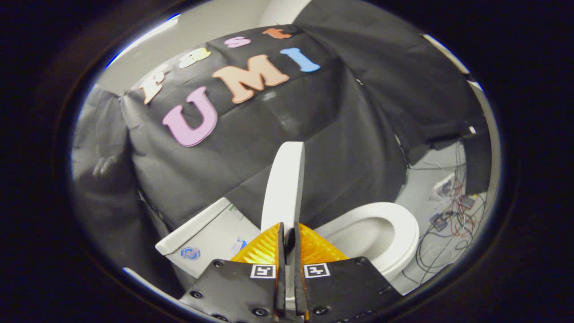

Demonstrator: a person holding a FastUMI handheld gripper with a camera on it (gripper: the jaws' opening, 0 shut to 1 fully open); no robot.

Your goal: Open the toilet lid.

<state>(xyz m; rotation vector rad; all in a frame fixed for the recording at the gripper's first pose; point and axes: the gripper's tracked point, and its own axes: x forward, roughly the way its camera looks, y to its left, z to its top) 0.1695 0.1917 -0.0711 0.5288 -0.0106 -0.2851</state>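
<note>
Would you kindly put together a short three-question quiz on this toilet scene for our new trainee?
1. True or false: the toilet lid lies flat on the seat.
2. What do the gripper fingers hold? A) the tank B) the lid's edge C) the cables
3. Fill in: the cables lie on the floor beyond the ____ of the toilet.

Key
1. False: the lid stands raised, edge-on to the camera, above the open bowl.
2. B: the fingers are closed together on the lid's lower edge.
3. Seat: the cables lie past its far rim.
</note>
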